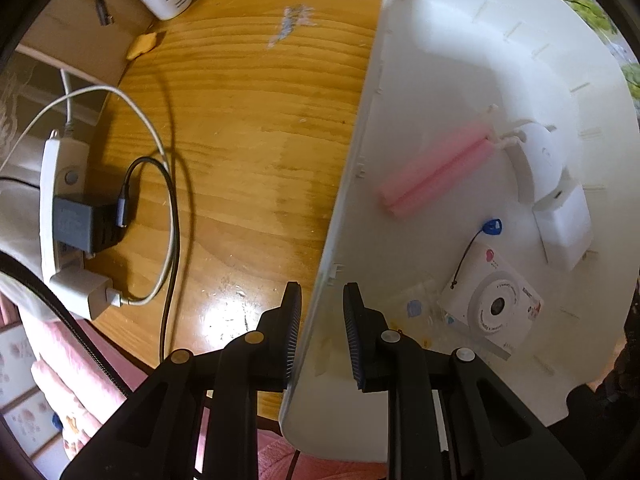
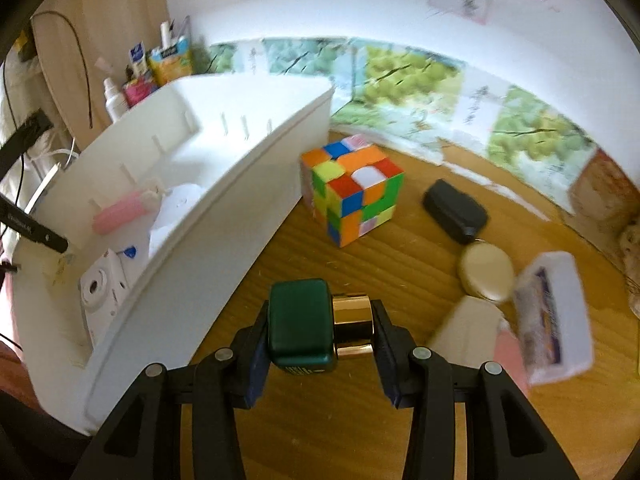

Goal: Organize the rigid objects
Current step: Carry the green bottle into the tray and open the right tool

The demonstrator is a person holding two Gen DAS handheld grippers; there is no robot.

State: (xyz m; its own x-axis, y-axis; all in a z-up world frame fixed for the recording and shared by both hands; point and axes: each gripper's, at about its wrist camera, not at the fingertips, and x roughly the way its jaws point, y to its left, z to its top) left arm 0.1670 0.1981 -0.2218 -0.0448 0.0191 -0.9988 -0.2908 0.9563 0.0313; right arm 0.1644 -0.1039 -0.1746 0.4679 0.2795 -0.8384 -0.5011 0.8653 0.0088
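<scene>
On the left, the left claw (image 1: pixel 322 328) straddles the near wall of the white bin (image 1: pixel 432 72), one finger outside over the wooden table (image 1: pixel 240 120) and one inside; the wall sits between the pads with a gap showing on both sides, so I cannot tell whether it is clamped or merely placed around it. Inside the bin lie a pair of pink tubes (image 1: pixel 434 170), a white rounded device (image 1: pixel 538 160), a white adapter block (image 1: pixel 564 228) and a white toy camera (image 1: pixel 494 308), so the sorting appears roughly half done. Moving right, the right claw (image 2: pixel 320 324) is closed on a green bottle with a gold cap (image 2: pixel 302 322), held sideways above the table just beside the bin's outer wall; it looks hard, glossy and squarish, with a shiny metallic cylinder at one end. Further right, waiting on the table, are a Rubik's cube (image 2: pixel 352 188) with scrambled colours, a black case (image 2: pixel 456 210), a round gold compact (image 2: pixel 486 274) and a white box with purple print (image 2: pixel 554 316), blurred.
</scene>
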